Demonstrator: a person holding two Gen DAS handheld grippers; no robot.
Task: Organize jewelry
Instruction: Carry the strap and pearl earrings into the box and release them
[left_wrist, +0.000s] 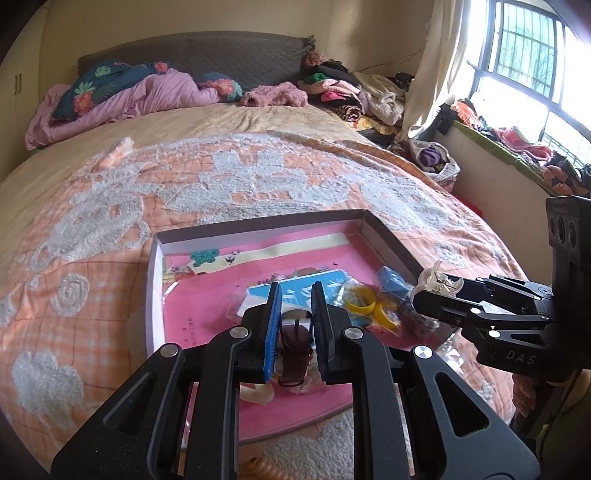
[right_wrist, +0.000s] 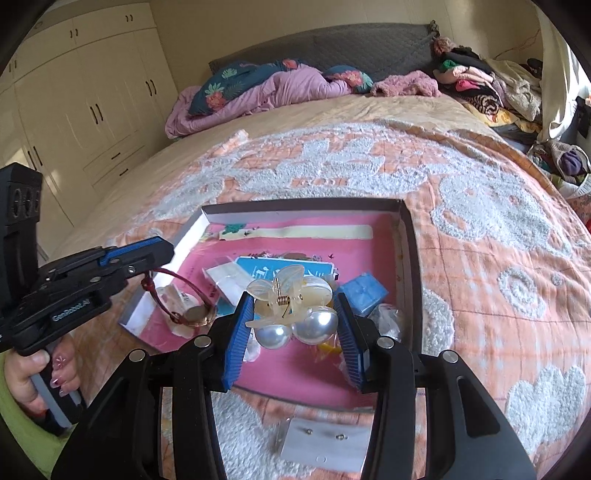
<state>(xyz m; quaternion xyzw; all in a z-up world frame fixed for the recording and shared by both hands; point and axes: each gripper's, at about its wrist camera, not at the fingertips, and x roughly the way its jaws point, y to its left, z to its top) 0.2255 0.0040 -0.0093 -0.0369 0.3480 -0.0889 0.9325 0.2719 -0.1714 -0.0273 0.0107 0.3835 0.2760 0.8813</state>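
A bed with an orange-and-white quilt (left_wrist: 229, 177) fills the room, and on it lies a shallow box (left_wrist: 258, 225) lined pink, the likely home for the jewelry. From the left wrist view, the left gripper (left_wrist: 294, 317) has its fingers drawn close on a watch (left_wrist: 294, 343) with a dark red strap, hanging over the box's near part; the strap fills the narrow gap, so the dial is hidden here. Yellow rings (left_wrist: 364, 301) and a blue packet (left_wrist: 395, 282) lie in the box's right corner, and the right gripper comes in from the right edge. From the right wrist view, the right gripper (right_wrist: 293, 314) is clamped on a pale hair claw (right_wrist: 286, 291) with two pearl halves, held above the box's middle. To do the step well, each piece should probably be lowered onto bare pink floor, clear of the packets, before the fingers part. A grey card (right_wrist: 325, 441) with two studs lies outside the box, partly cut off by the gripper arms; the packets' contents are hard to make out
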